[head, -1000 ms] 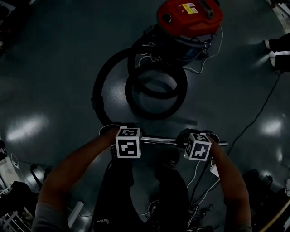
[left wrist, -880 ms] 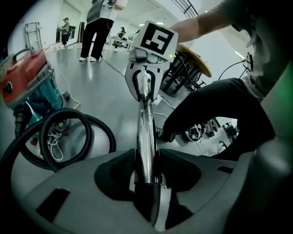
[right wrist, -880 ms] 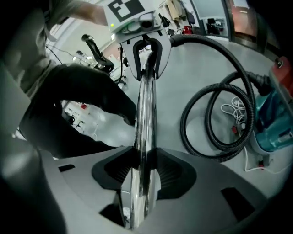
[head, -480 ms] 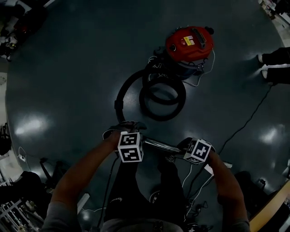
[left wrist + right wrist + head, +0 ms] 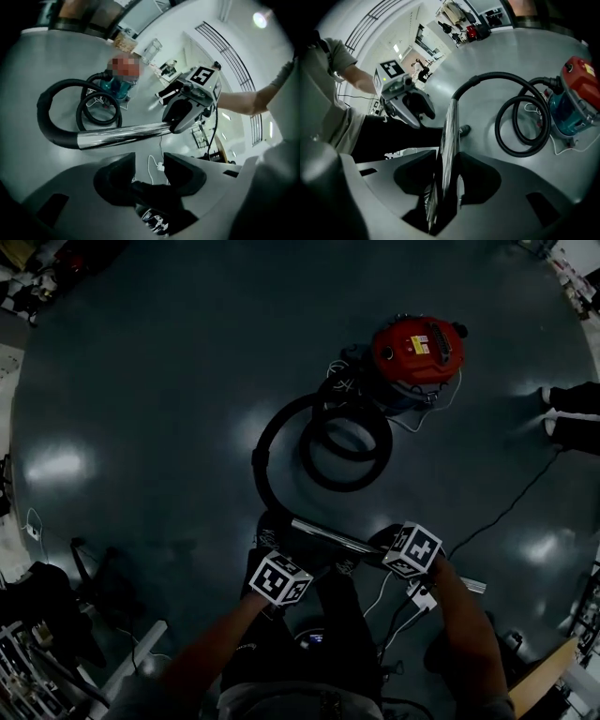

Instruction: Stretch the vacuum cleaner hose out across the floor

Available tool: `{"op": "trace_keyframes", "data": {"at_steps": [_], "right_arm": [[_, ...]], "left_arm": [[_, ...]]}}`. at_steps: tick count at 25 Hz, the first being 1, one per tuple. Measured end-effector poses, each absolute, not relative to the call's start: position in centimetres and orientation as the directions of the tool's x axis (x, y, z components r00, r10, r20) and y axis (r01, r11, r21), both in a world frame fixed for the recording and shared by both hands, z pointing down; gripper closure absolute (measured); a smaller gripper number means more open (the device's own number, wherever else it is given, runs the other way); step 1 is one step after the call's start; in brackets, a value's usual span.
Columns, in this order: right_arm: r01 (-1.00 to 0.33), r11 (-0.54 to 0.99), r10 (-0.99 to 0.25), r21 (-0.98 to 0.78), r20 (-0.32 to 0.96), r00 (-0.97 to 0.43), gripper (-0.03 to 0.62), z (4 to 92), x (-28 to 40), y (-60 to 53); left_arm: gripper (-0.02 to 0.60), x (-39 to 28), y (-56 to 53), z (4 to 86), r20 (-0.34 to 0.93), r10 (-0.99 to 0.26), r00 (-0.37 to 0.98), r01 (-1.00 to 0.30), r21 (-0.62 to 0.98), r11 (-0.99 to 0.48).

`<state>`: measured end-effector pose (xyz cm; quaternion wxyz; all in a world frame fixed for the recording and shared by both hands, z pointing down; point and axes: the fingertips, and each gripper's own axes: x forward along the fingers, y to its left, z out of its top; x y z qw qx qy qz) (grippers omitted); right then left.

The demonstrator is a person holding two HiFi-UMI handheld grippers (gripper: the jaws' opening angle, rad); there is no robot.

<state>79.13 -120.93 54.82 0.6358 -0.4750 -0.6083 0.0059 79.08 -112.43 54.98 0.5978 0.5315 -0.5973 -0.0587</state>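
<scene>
A red vacuum cleaner (image 5: 417, 351) stands on the dark floor, its black hose (image 5: 345, 442) coiled beside it. One wider loop of hose (image 5: 262, 460) leads to a chrome tube (image 5: 323, 535) lifted off the floor. My right gripper (image 5: 380, 542) is shut on that tube, which runs straight between its pads (image 5: 468, 164) in the right gripper view. My left gripper (image 5: 272, 549) hangs open just short of the tube's hose end. In the left gripper view only a dark trouser leg shows between the fingertips (image 5: 117, 164), and the tube (image 5: 122, 135) lies beyond them.
A bystander's feet (image 5: 572, 413) stand at the right edge. A black cable (image 5: 506, 507) crosses the floor on the right, and a white plug block (image 5: 422, 594) lies by my legs. Clutter lines the left edge (image 5: 37, 615).
Both grippers have risen and the tube has come up with the right one. The left gripper has come off the tube's hose end, rolled and drawn back toward my body.
</scene>
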Motion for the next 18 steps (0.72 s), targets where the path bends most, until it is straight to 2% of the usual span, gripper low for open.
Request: {"op": "trace_keyframes", "data": {"at_steps": [1, 5, 10, 14, 18], "right_arm": [[0.571, 0.549, 0.585, -0.610, 0.769, 0.258, 0.431, 54.6, 78.8, -120.9], [0.566, 0.561, 0.581, -0.604, 0.774, 0.250, 0.431, 53.6, 78.5, -121.2], [0.549, 0.569, 0.591, -0.613, 0.768, 0.245, 0.431, 52.5, 78.8, -121.2], [0.533, 0.581, 0.618, -0.615, 0.759, 0.204, 0.431, 50.7, 78.7, -120.8], [0.492, 0.599, 0.681, -0.632, 0.725, 0.102, 0.431, 47.5, 77.8, -120.1]], "left_arm": [[0.399, 79.0, -113.0, 55.5, 0.641, -0.726, 0.249, -0.529, 0.718, 0.452], [0.296, 78.0, -115.4, 56.3, 0.575, -0.801, 0.168, -0.383, 0.787, 0.484], [0.288, 78.0, -117.1, 56.7, 0.498, -0.853, 0.158, -0.275, 0.852, 0.446], [0.289, 77.2, -117.1, 54.5, 0.439, -0.889, 0.130, -0.297, 0.873, 0.387], [0.290, 75.6, -116.9, 50.8, 0.349, -0.929, 0.119, -0.361, 0.887, 0.287]]}}
